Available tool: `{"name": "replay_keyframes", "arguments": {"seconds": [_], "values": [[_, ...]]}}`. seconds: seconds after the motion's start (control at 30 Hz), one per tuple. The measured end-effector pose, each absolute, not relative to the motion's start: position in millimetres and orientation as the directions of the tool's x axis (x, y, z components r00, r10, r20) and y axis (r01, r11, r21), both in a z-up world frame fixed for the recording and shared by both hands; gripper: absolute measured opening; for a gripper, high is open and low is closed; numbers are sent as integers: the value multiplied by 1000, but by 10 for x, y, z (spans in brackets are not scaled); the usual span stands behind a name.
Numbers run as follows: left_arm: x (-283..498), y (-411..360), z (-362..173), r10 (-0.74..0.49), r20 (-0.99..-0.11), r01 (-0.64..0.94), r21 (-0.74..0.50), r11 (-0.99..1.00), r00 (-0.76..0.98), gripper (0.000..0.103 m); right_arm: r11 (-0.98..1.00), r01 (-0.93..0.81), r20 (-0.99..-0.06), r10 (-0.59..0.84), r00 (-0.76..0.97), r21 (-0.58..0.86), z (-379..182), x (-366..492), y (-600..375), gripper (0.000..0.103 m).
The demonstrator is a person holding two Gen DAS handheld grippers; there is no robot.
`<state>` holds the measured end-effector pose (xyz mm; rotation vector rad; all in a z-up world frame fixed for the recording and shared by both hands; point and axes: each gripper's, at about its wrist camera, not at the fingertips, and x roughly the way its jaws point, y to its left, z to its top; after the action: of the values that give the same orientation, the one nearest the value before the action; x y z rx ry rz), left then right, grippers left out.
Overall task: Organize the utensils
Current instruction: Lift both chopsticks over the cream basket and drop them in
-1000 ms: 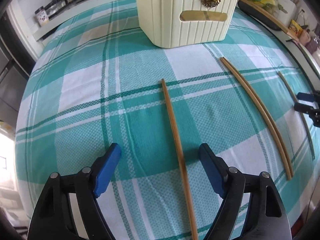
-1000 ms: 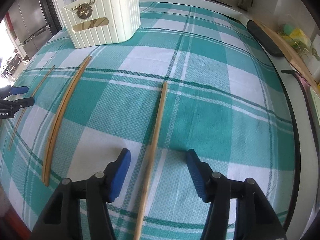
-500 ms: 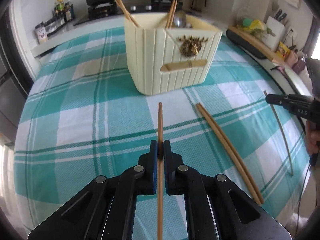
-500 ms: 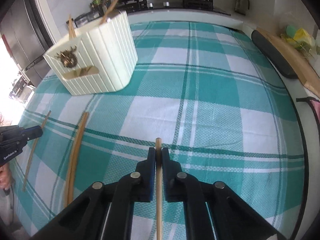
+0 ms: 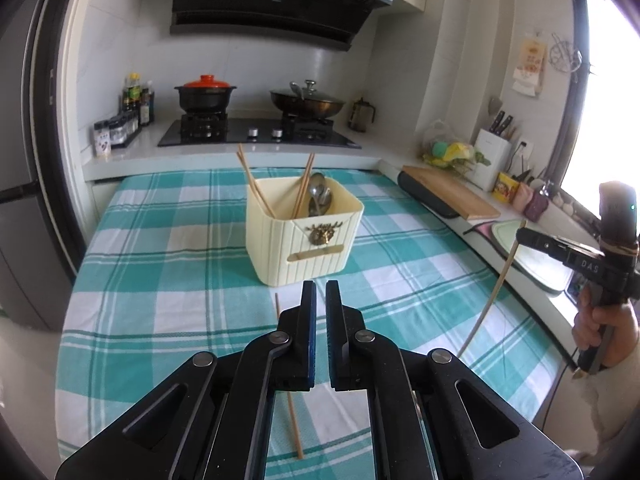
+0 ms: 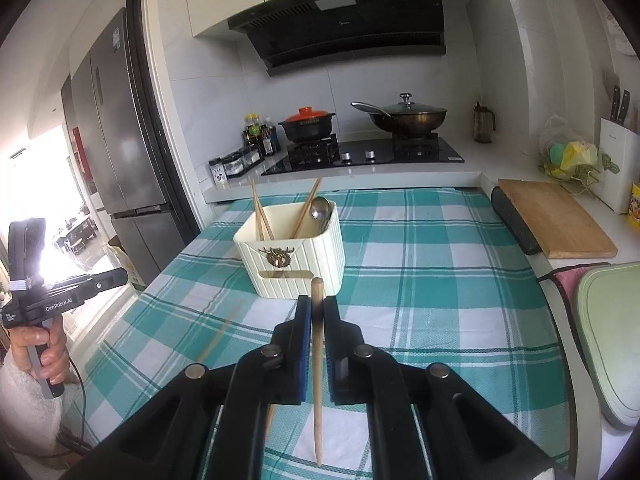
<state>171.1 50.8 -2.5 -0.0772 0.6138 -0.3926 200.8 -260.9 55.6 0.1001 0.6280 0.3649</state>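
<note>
Left claw [image 5: 320,292]: jaws drawn to a narrow slit, nothing visible between them. One loose chopstick [image 5: 295,432] lies on the checked bench [image 5: 160,280] just below it. Centre: cream utensil holder [image 5: 296,248] with chopsticks and spoons upright inside. Right claw [image 6: 317,304]: clamped on a second chopstick [image 6: 317,420], raised near the holder.

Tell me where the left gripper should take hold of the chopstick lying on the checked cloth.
Grip the chopstick near mid-shaft, bringing the left gripper straight down from above with its jaws straddling the chopstick's width. It is thin and lies flat on the cloth, running toward the bin, so only its two long sides offer a hold.
</note>
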Motion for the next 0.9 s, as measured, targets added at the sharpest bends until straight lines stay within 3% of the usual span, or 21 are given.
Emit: {"name": "replay_keyframes", "arguments": {"seconds": [0.17,0.2,0.23,0.3,0.43,0.57,0.67,0.7,0.9], "values": [[1929,416,-331,-386,-654,342,-201,918,651,7,928,-316,-522,373,767,200,675,1937,-2561,7],[1983,391,-418,-390,-676,348,-205,915,625,17,926,-320,-515,378,770,201,698,1929,-2557,7],[2069,353,-519,-386,-702,353,-202,914,598,35,924,-325,-512,382,770,201,705,1930,-2551,7],[2242,260,-727,-348,-749,346,-169,923,564,51,924,-323,-503,382,776,204,724,1911,-2555,7],[2605,-11,-1113,-279,-826,363,-98,927,490,51,920,-326,-499,392,773,217,730,1883,-2554,7],[2977,-197,-1489,-179,-889,337,-30,941,421,51,917,-332,-494,398,773,220,763,1816,-2550,7],[3113,-217,-1622,-152,-894,323,-8,946,421,26,916,-333,-488,400,775,223,794,1765,-2562,7],[3124,-227,-1632,-150,-898,331,-6,943,413,6,916,-333,-486,401,776,225,802,1747,-2572,7],[2806,-30,-1326,-240,-823,301,-89,949,515,4,911,-339,-478,411,776,235,817,1715,-2599,7]]}}
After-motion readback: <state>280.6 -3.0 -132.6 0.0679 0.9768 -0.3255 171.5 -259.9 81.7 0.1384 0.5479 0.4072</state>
